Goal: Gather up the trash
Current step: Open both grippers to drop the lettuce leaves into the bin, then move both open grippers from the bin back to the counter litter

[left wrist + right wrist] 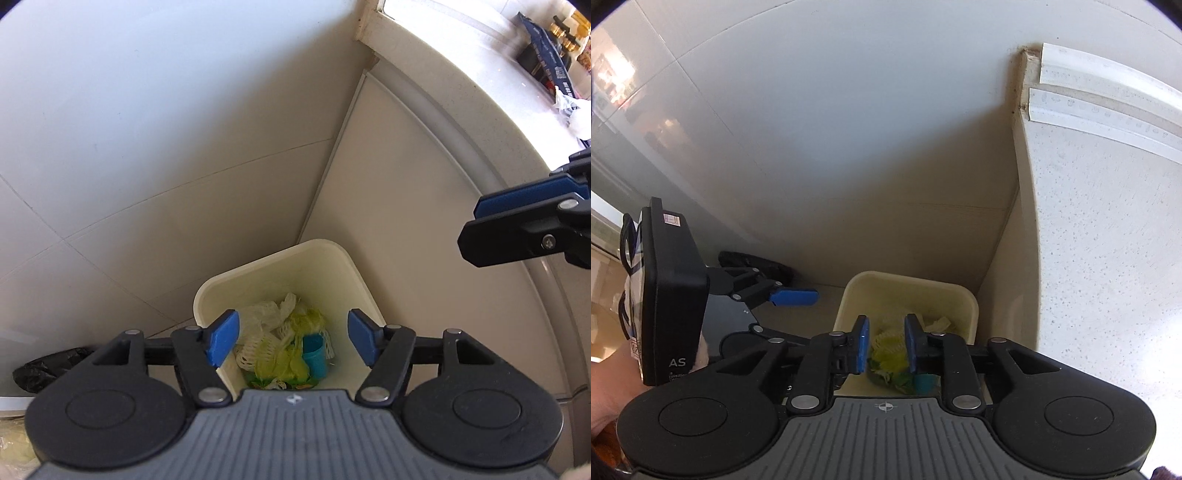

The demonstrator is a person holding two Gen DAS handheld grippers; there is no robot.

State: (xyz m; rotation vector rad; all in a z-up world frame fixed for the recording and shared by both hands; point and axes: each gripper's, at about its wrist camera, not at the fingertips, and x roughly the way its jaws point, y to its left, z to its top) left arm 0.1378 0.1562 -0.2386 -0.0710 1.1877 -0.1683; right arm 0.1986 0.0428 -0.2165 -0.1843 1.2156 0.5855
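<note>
Pale floor tiles (110,155) run up to a cream cabinet panel (399,177), and a cream trash bin (325,254) stands in the corner where they meet, seen from above in the left wrist view. The left gripper (293,341) hangs over the bin's mouth with its blue pads (223,341) set well apart and nothing between them; they touch neither the bin's rim nor its contents. Down inside the bin lie white foam netting (251,350), crumpled yellow-green wrapping (288,362) and a small teal cup (314,354). A black bag (44,369) sits on the floor to the left of the bin. At the far right edge the right gripper (476,218) shows side-on, apart from the bin. In the right wrist view, a speckled white countertop (1108,258) borders the right side, with the same bin (908,291) beside its base. The right gripper (886,345) is over the bin with its pads a narrow gap apart, gripping nothing; the yellow-green wrapping (890,354) shows far below through the gap. The left gripper (794,297) is at the left, level with the bin's far rim, empty.
</note>
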